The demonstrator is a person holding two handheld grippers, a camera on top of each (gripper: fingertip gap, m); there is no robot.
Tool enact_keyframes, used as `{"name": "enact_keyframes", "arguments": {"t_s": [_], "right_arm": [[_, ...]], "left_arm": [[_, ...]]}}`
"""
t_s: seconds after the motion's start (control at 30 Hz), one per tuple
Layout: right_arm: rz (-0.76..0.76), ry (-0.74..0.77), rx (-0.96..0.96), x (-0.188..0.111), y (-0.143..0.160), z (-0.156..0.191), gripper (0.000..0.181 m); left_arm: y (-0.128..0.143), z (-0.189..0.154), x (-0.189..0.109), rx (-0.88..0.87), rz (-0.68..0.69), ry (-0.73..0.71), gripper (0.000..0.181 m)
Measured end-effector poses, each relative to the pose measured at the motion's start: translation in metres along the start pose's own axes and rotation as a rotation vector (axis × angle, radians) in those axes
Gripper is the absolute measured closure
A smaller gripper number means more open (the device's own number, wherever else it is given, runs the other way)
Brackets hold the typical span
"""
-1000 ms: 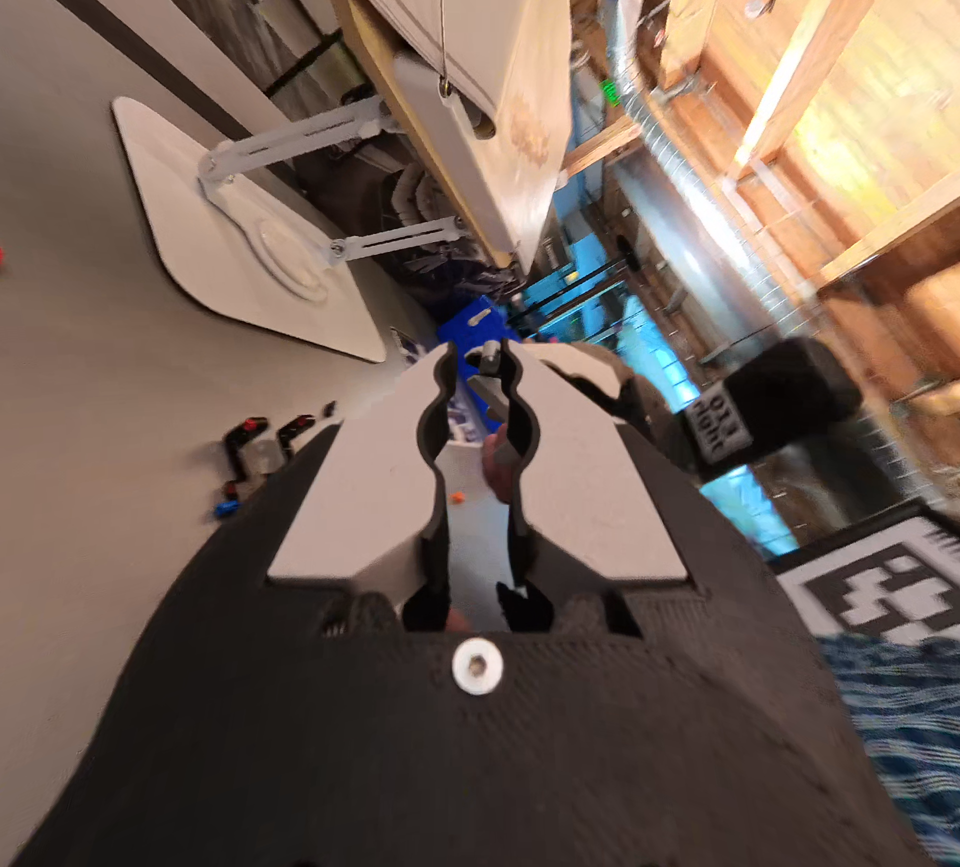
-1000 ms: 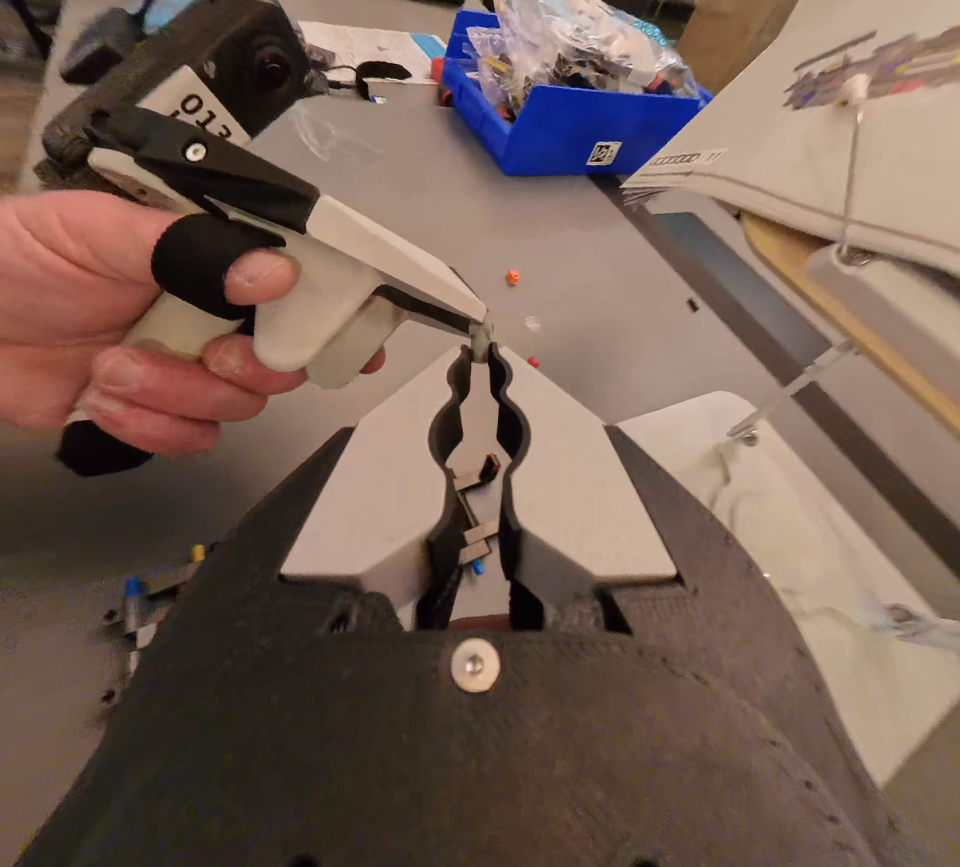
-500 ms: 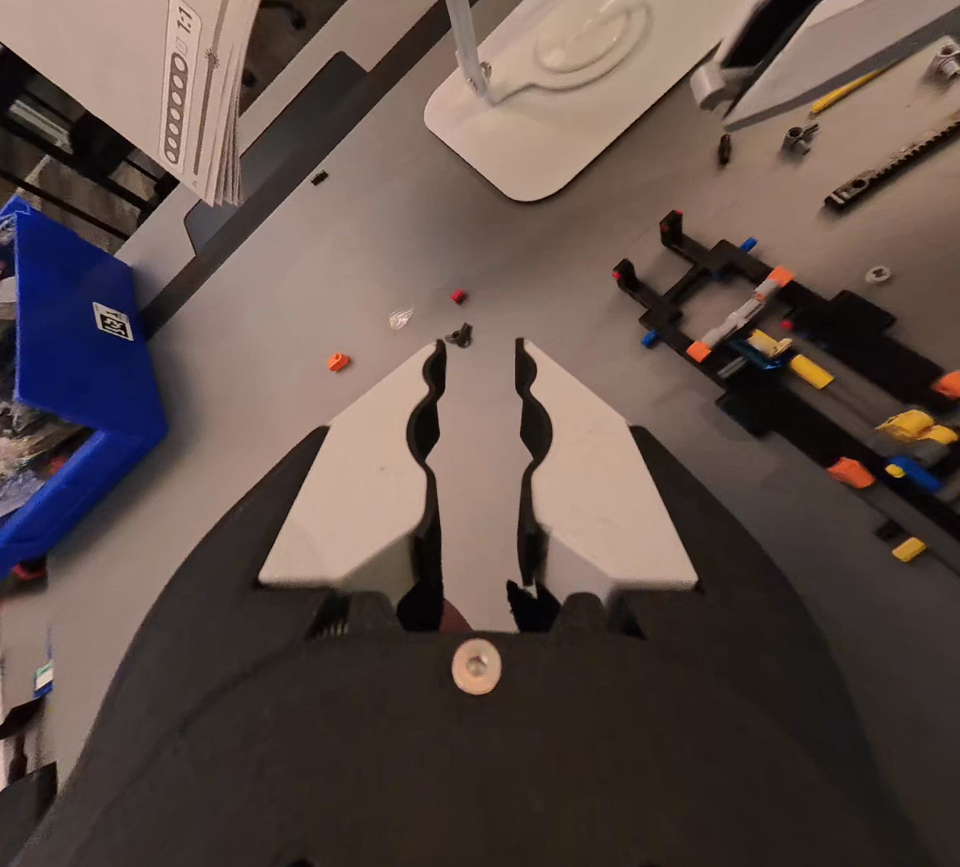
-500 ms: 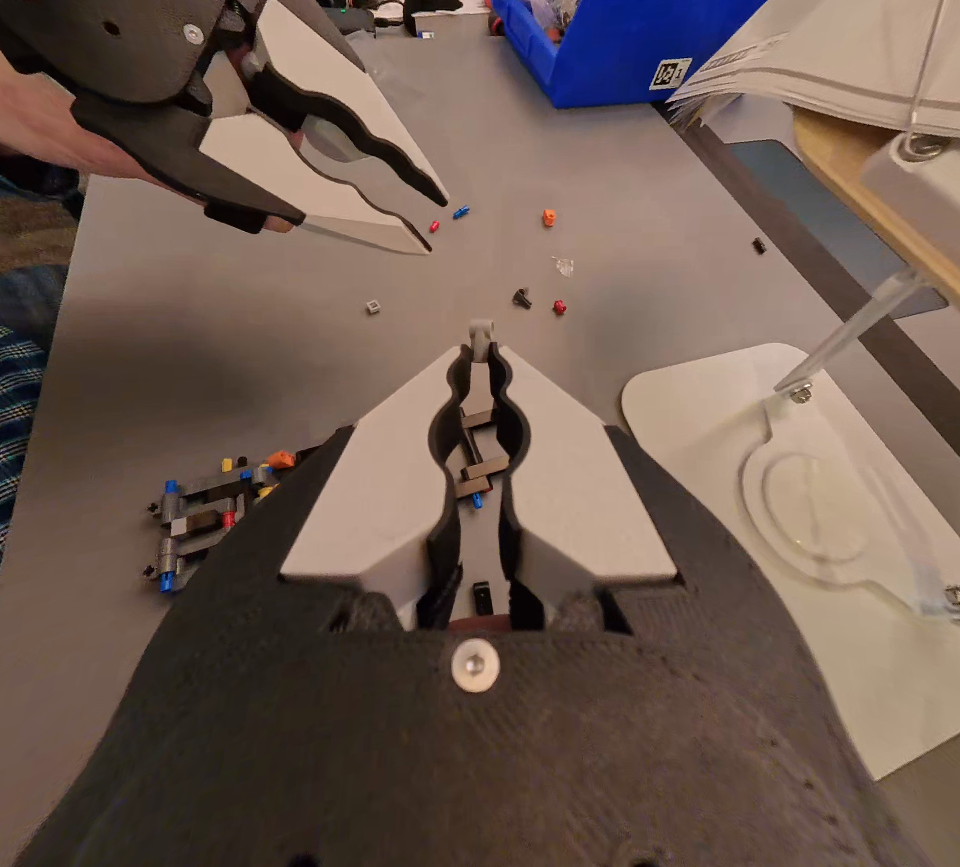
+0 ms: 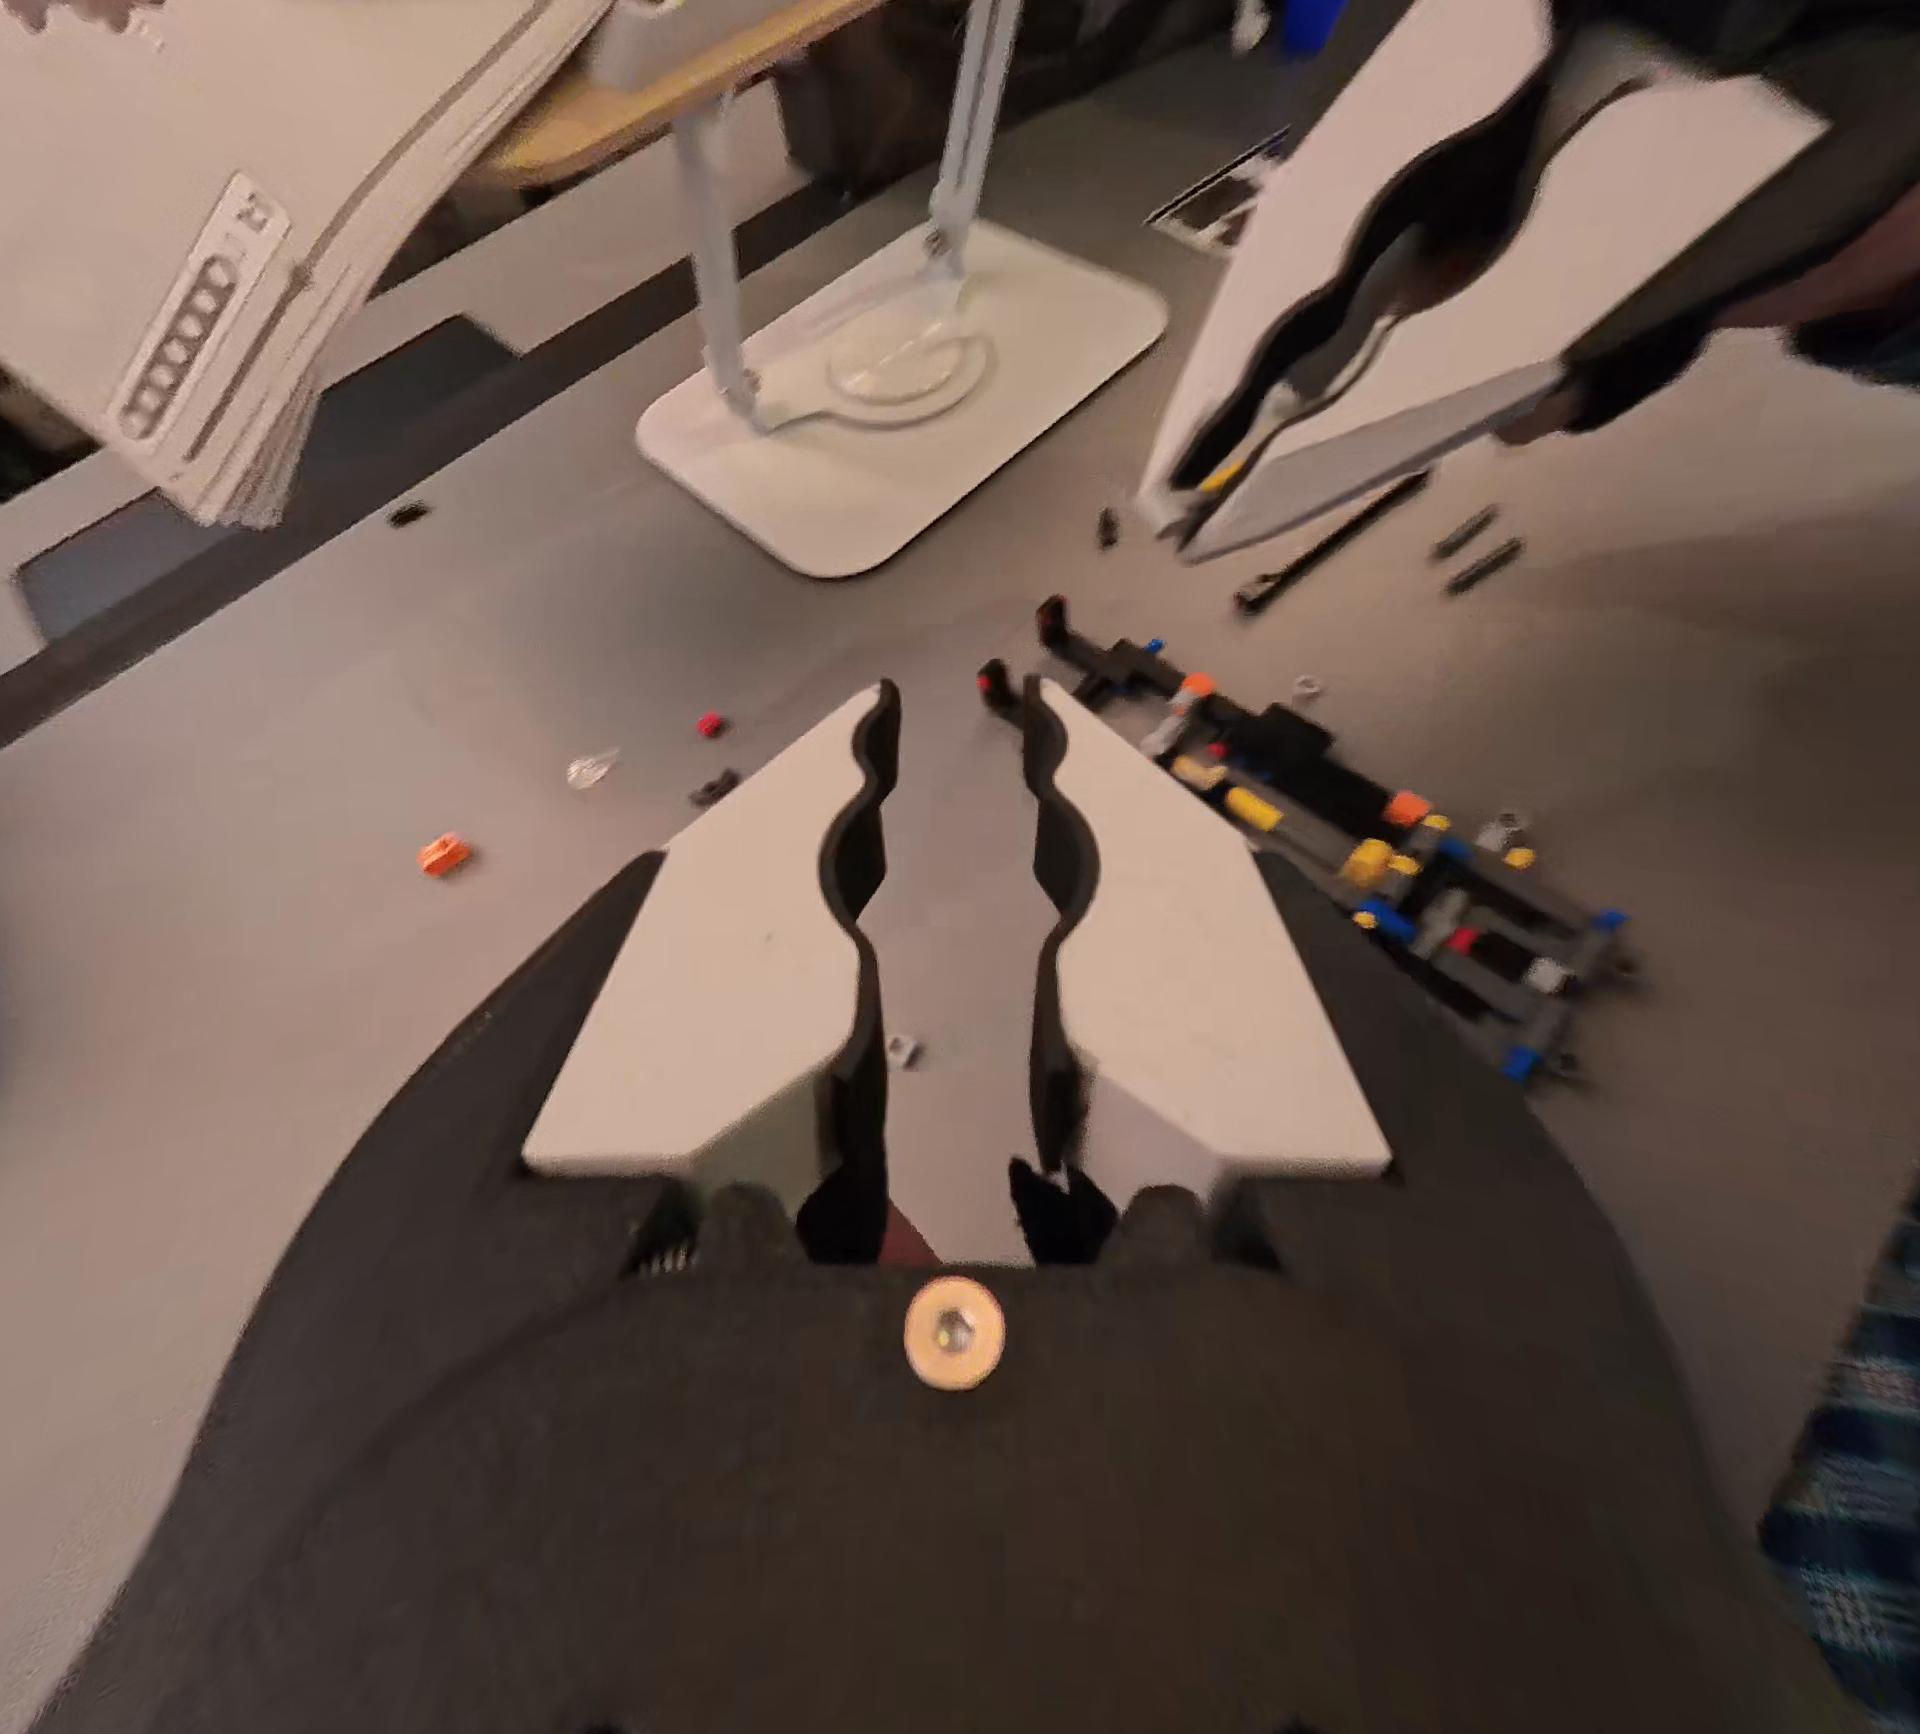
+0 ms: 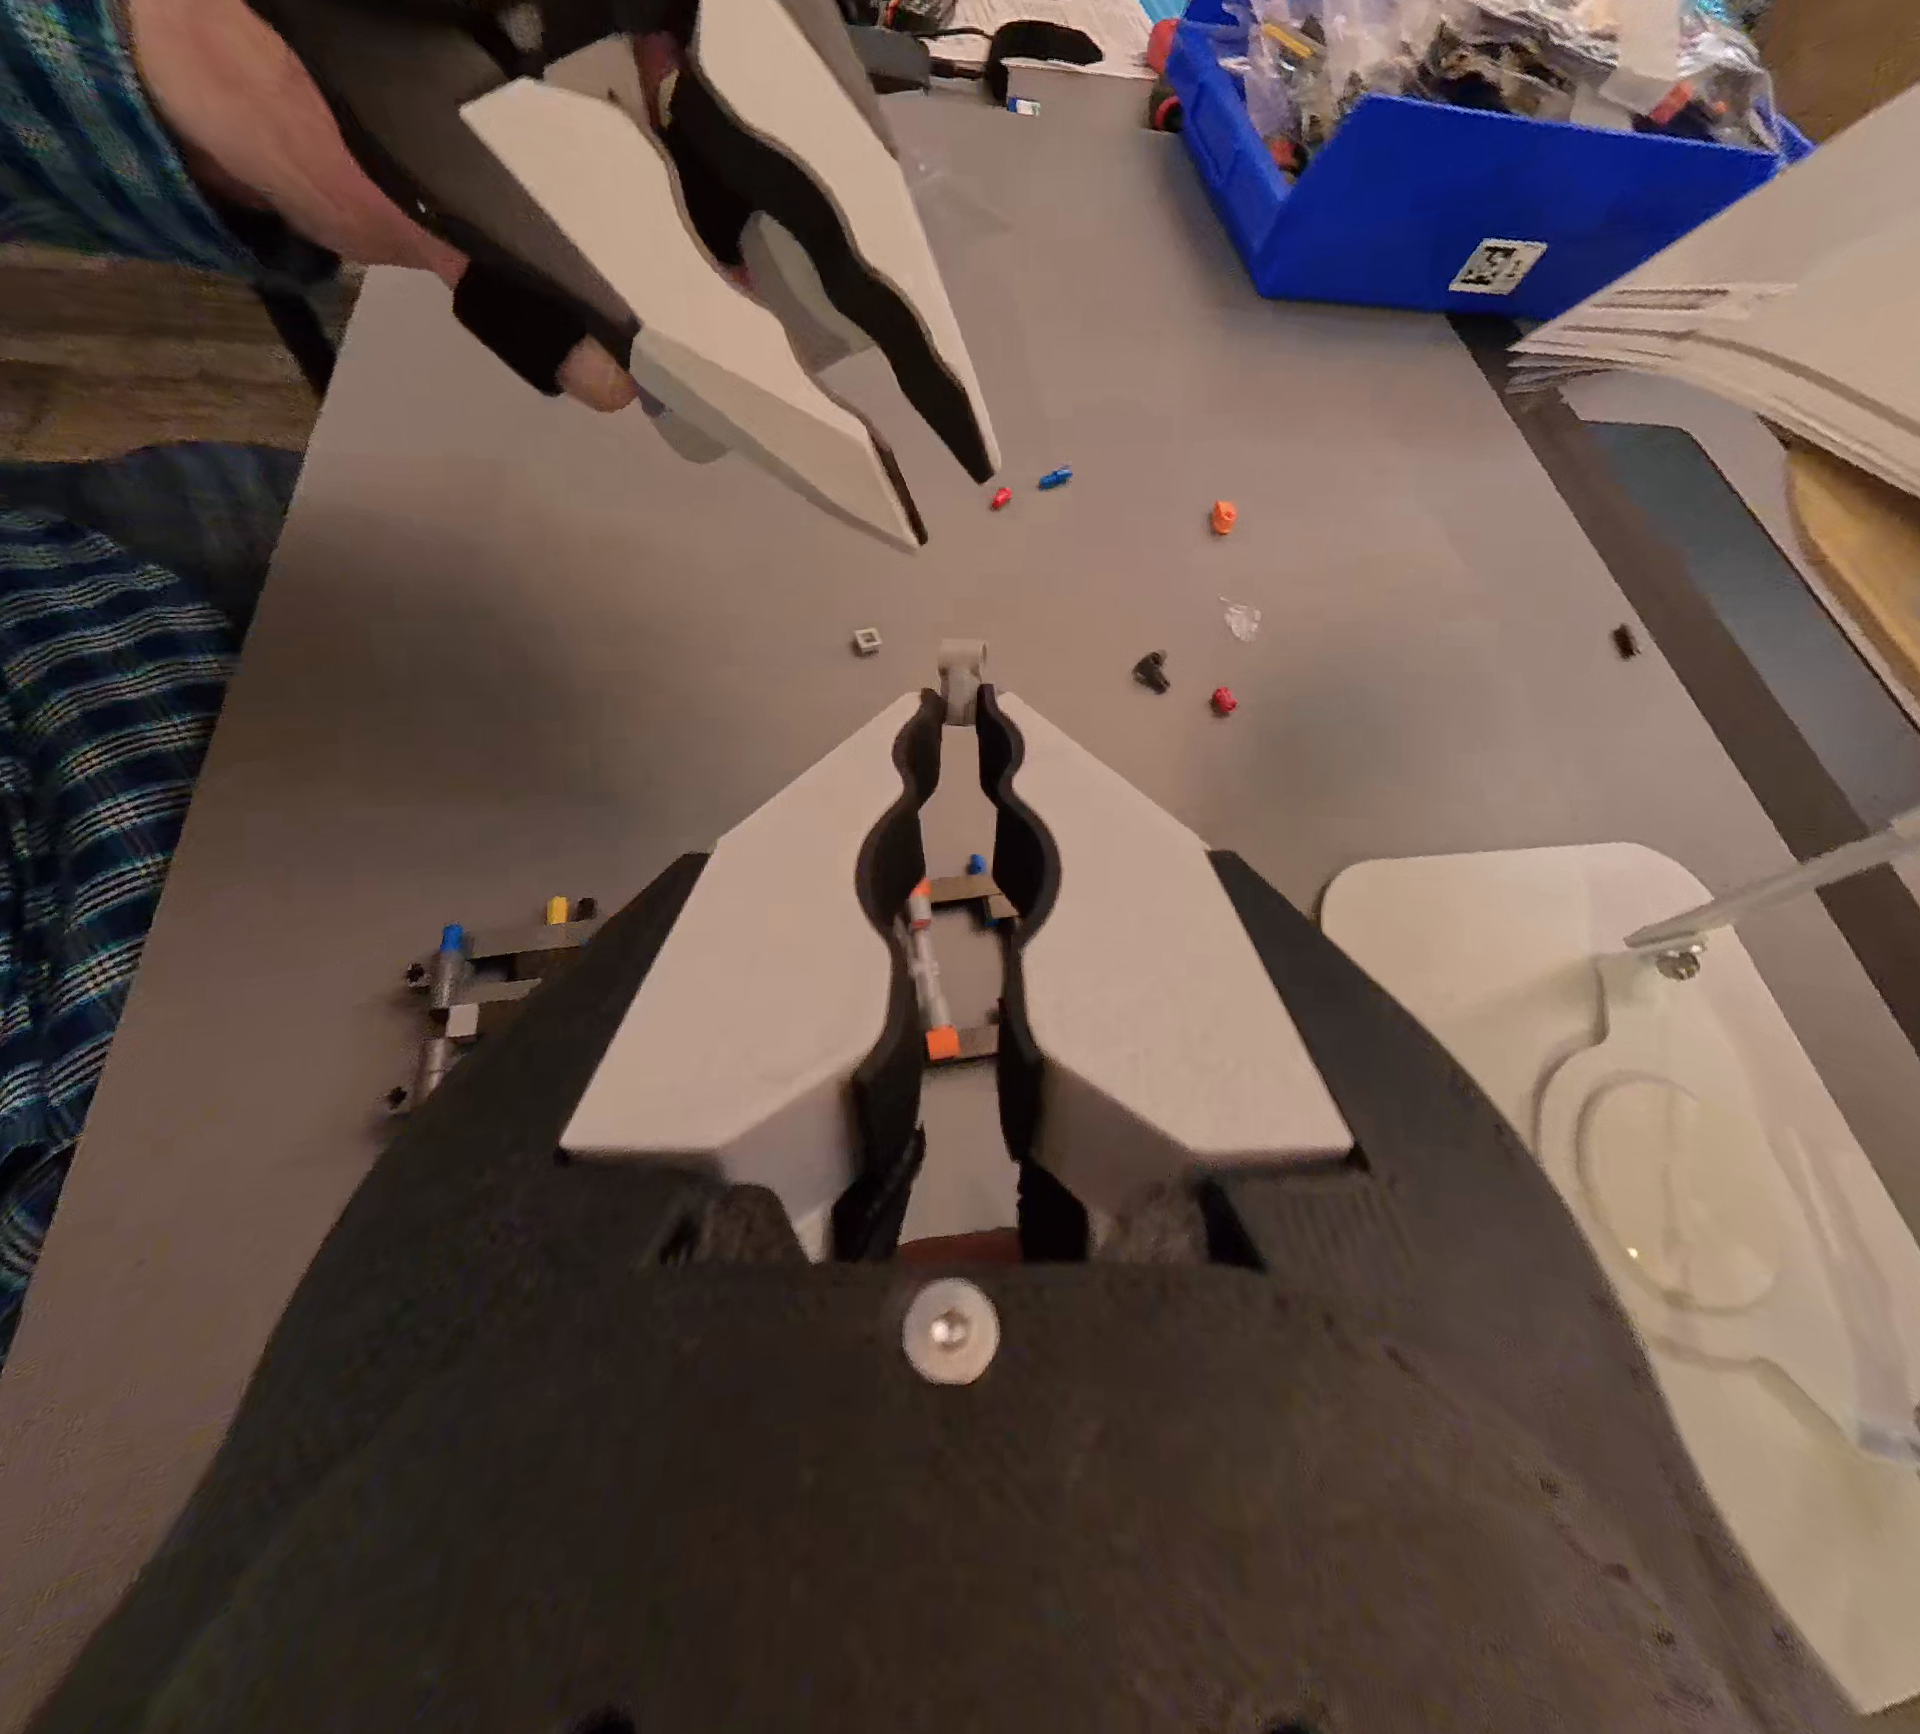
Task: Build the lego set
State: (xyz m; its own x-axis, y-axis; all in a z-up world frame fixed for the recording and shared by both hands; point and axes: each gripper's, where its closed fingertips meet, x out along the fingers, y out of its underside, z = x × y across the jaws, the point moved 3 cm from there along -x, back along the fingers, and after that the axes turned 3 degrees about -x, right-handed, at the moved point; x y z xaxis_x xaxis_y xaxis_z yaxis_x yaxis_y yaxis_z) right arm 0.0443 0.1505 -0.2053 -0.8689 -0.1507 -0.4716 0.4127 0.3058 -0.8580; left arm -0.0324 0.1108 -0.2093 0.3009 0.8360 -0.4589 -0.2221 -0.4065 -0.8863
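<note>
Left wrist view: I see my left gripper (image 5: 956, 697) released, a clear gap of bare table (image 5: 260, 957) between its fingers, gripping and touching nothing.
Right wrist view: my right gripper (image 6: 958, 697) is clenched on a small grey lego piece (image 6: 961, 671), which sticks out past the fingertips.
Landmark: the dark lego frame (image 5: 1382, 863), studded with orange, yellow and blue parts, lies flat on the table.
Left gripper place: beside the frame's near end, its right finger (image 5: 1143, 905) covering part of the frame from this camera.
Right gripper place: above the frame; through its finger gap I see a grey axle with orange ends (image 6: 925, 967) belonging to the frame.
Loose bits: an orange piece (image 5: 445, 853), a red piece (image 5: 710, 724) and a clear piece (image 5: 594, 766) lie scattered on the table left of the frame.
Only the left view shows: the frame nearly whole, a thin black rod (image 5: 1320, 557) beyond it, and the white stand base (image 5: 1091, 323) with an open booklet (image 5: 343, 53) overhead.
Only the right view shows: the held piece sharply, a blue bin (image 6: 1507, 198) of bagged parts far across the table from the frame, and a plaid sleeve (image 6: 73, 11) behind my left gripper.
</note>
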Motion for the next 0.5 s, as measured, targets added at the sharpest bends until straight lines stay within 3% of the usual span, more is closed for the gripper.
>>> {"name": "enact_keyframes", "arguments": {"t_s": [0.23,0.5], "right_arm": [[0.011,-0.064,-0.061,0.002,-0.005,0.013,0.177],[0.04,-0.17,-0.101,0.005,-0.003,0.028,0.177]], "left_arm": [[-0.011,-0.03,-0.006,0.128,-0.065,0.149,0.161],[-0.009,-0.046,-0.001,0.32,-0.056,0.194,0.161]]}}
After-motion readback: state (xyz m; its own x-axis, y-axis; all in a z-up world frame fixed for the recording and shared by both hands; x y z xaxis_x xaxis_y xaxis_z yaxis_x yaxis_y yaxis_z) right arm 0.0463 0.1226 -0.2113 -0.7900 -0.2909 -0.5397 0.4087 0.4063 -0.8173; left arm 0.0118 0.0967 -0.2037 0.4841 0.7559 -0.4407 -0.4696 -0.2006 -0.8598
